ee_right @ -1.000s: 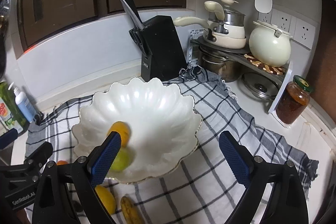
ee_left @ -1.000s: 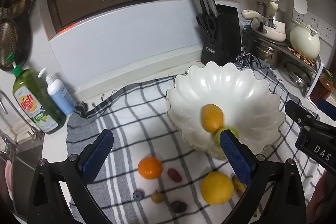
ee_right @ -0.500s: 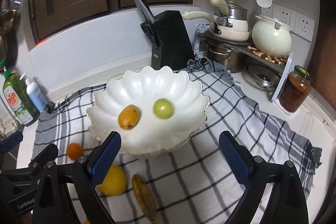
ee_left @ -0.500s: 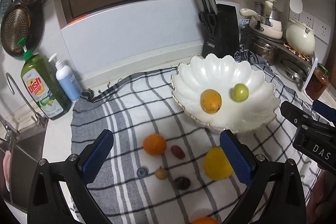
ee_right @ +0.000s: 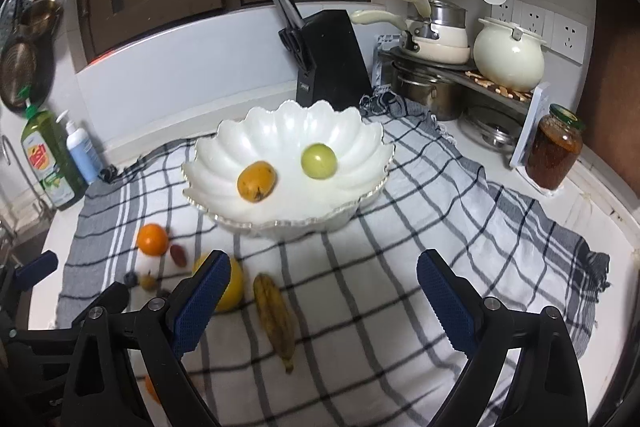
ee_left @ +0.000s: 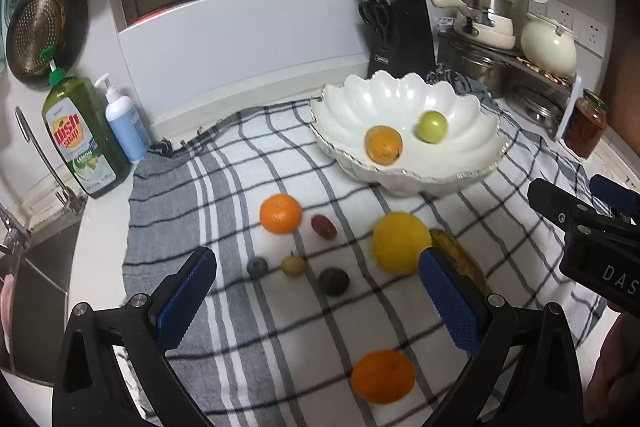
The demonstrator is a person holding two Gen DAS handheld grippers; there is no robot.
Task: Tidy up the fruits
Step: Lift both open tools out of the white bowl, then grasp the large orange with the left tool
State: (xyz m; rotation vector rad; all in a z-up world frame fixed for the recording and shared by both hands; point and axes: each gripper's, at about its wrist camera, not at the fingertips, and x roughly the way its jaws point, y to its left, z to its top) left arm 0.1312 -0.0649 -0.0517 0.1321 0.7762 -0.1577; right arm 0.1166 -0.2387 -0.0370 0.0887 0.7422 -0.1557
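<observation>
Left wrist view: the left gripper (ee_left: 316,301) hangs above the checked cloth (ee_left: 240,327) with its blue pads spread wide and nothing between them. The landmark is the white scalloped bowl (ee_left: 460,171), standing on the far right part of the cloth, well ahead of the gripper. Inside it lie an orange-yellow fruit (ee_left: 383,144) and, to its right, a green fruit (ee_left: 432,126), apart from each other. On the cloth in front of the bowl, nearer the gripper, sit a tangerine (ee_left: 280,213), a reddish date-like fruit (ee_left: 323,226), a large yellow citrus (ee_left: 402,243) just beside the right pad, a banana (ee_left: 460,259) partly hidden behind that pad, a blueberry (ee_left: 257,267), a small tan fruit (ee_left: 293,265) and a dark round fruit (ee_left: 333,281). A second orange (ee_left: 383,376) lies nearest the camera, between the pads. The right gripper's black body shows at the right edge.

Right wrist view: the right gripper (ee_right: 324,301) is likewise wide open and empty, over the cloth (ee_right: 400,307) in front of the bowl (ee_right: 360,203). The orange-yellow fruit (ee_right: 256,181) and green fruit (ee_right: 318,161) rest inside the bowl. The banana (ee_right: 276,315) lies between the pads, towards the left one; the yellow citrus (ee_right: 234,287) is partly behind the left pad, and the tangerine (ee_right: 152,238) sits left of the bowl's front.
</observation>
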